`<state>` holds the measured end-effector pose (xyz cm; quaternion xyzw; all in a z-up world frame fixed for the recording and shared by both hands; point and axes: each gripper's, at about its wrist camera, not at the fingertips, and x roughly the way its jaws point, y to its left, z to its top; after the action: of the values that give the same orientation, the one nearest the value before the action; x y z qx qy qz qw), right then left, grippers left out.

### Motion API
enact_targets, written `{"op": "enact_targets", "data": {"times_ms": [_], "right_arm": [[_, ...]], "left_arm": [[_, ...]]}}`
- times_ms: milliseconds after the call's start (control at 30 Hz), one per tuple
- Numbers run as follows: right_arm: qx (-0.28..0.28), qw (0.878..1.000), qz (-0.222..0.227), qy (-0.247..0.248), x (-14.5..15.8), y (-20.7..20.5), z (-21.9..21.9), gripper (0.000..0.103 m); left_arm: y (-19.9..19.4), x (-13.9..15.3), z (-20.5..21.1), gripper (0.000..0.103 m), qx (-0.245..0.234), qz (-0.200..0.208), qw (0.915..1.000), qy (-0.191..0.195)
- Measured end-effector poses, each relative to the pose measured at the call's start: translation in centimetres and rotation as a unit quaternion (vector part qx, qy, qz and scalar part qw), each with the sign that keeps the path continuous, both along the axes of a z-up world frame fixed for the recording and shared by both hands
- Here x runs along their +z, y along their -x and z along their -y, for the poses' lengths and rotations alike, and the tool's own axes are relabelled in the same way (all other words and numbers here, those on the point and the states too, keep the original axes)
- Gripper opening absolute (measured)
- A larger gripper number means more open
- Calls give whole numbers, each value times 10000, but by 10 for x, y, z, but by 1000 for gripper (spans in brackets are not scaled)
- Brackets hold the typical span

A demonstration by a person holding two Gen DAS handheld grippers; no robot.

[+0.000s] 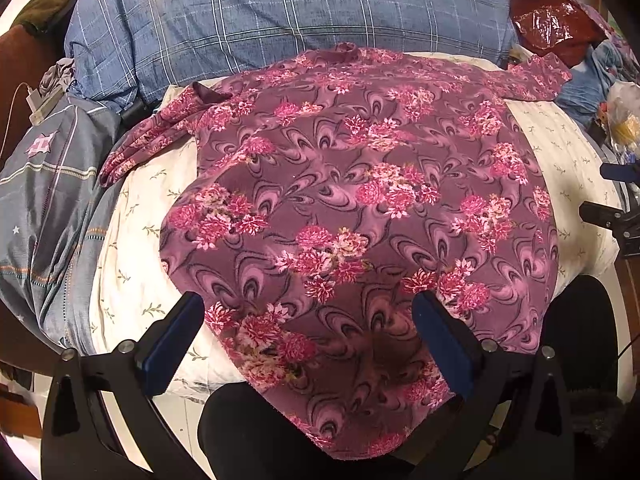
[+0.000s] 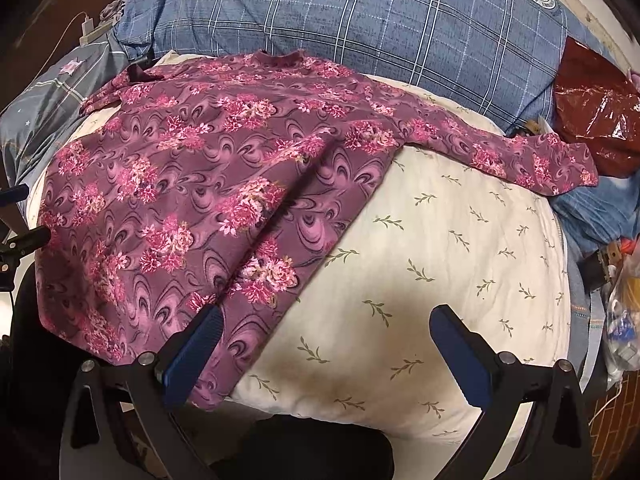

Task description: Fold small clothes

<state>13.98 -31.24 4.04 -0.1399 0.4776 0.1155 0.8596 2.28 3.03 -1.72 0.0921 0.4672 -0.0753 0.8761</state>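
A purple long-sleeved top with pink flowers point(image 1: 340, 200) lies spread flat on a cream cushion point(image 1: 136, 248), collar far, hem hanging over the near edge. My left gripper point(image 1: 308, 304) is open and empty above the hem, both fingers over the cloth's near part. In the right wrist view the same top point(image 2: 192, 184) fills the left side, its right sleeve point(image 2: 512, 156) stretched out to the right. My right gripper point(image 2: 328, 320) is open and empty, its left finger over the top's right bottom corner, its right finger over the bare cushion point(image 2: 440, 248).
A blue plaid pillow point(image 1: 280, 12) lies behind the cushion. A grey-blue quilt point(image 1: 44, 200) is bunched at the left. A dark red plastic bag point(image 2: 600, 108) and a pile of bags point(image 2: 624, 312) sit at the right. A charger with cable point(image 1: 36, 104) lies far left.
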Motion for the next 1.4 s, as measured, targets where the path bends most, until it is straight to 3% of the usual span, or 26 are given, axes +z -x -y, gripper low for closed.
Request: {"op": "enact_targets", "data": {"times_ms": [433,900,1233,1400], "right_arm": [[51,9998,158,91,1,-1,-3,103],[163,9992,-121,353,0,-3,-4,102],[213,9992,-93,310,0,-3,-4,102],[385,9977,-128,542,4,-2,-4,102]], "left_arm": [[-2,-2,-3,103,70,-46,9999,78],[-3,-3,-2,103,76,-74,9999,124],[-4,-4,-4,103,92,-83,9998,150],[-5,-2,-9,103,132,-81,9997,185]]}}
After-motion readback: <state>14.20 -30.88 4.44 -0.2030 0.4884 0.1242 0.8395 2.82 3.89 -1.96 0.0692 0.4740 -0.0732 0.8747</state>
